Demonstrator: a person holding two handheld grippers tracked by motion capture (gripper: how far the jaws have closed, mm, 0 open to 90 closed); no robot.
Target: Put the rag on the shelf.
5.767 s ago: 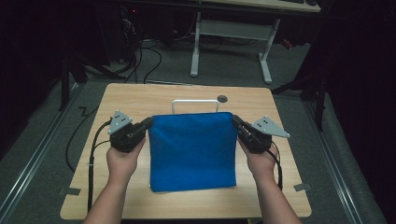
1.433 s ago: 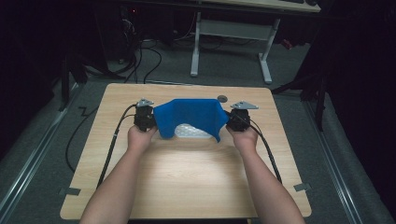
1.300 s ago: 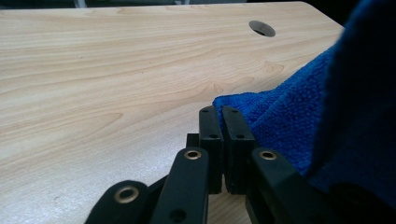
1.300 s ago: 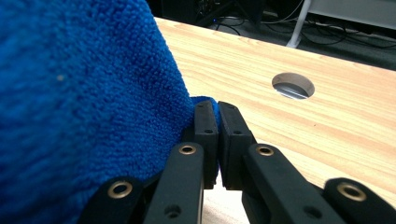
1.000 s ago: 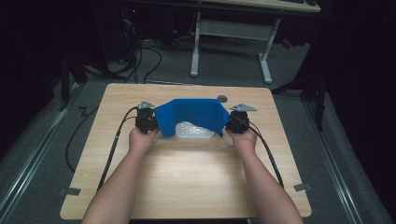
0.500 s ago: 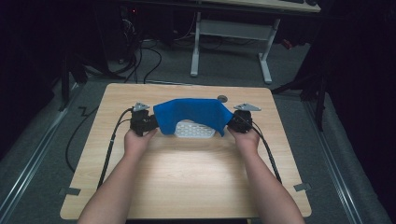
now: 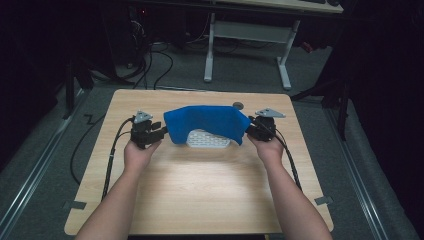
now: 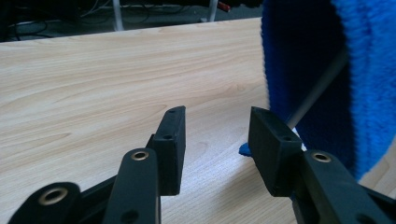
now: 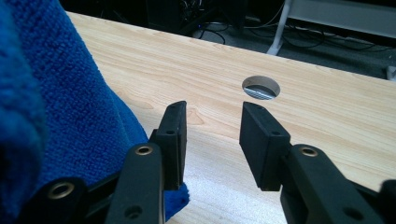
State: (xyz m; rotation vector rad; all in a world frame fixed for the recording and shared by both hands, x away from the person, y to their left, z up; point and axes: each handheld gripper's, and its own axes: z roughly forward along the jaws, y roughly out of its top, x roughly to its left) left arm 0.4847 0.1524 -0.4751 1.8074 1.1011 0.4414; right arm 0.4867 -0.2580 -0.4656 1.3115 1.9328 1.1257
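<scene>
High view: a blue towel (image 7: 207, 122) hangs over a white rack (image 7: 209, 139) at the far middle of the table (image 7: 200, 195). The left gripper (image 7: 159, 131) sits just left of the towel, the right gripper (image 7: 250, 131) just right of it.

Left gripper view: the jaws, just opened, stand apart with bare table between them; the towel (image 8: 317, 70) hangs at the right.

Right gripper view: the jaws, just opened, hold nothing; the towel (image 9: 70, 102) lies left, a cable hole (image 9: 261, 87) beyond. No writing is legible.
</scene>
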